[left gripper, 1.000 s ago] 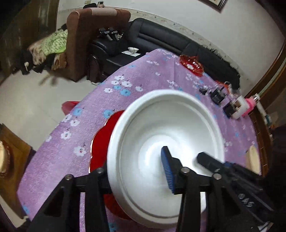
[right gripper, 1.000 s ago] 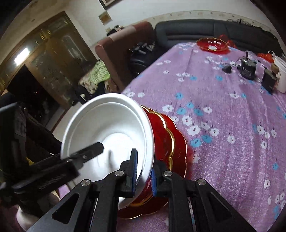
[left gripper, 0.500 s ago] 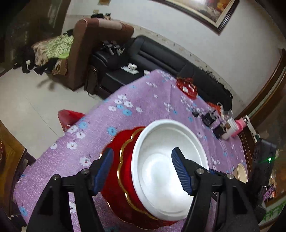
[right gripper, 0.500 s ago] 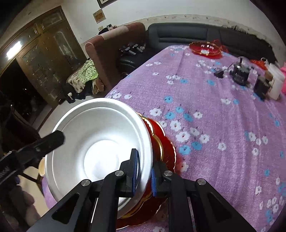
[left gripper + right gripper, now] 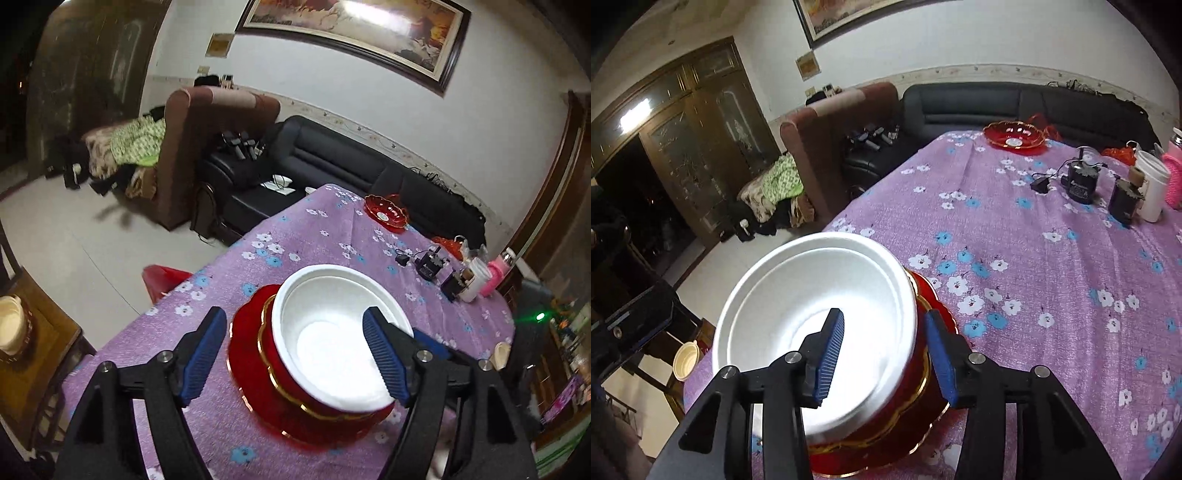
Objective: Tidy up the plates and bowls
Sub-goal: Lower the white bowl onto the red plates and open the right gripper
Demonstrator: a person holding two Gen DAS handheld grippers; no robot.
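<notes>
A white bowl [image 5: 332, 332] sits inside a red gold-rimmed bowl [image 5: 295, 398], which rests on a red plate [image 5: 240, 354] near the table's near edge. My left gripper [image 5: 295, 354] is open, raised above and behind the stack, touching nothing. My right gripper [image 5: 882, 354] is open, its blue pads either side of the white bowl's rim [image 5: 908, 302], not clamping it. The white bowl [image 5: 812, 314] sits tilted in the red bowl [image 5: 886, 424] in the right wrist view.
A purple flowered tablecloth [image 5: 1034, 258] covers the table. A red glass dish [image 5: 1014, 134] sits at the far end. Black adapters [image 5: 1080, 181], a white cup [image 5: 1152, 184] and a pink bottle [image 5: 1172, 177] stand at the far right. Sofas lie beyond.
The white bowl was lowered into the red bowl. My left gripper let go and pulled back and up. My right gripper has opened off the bowl's rim.
</notes>
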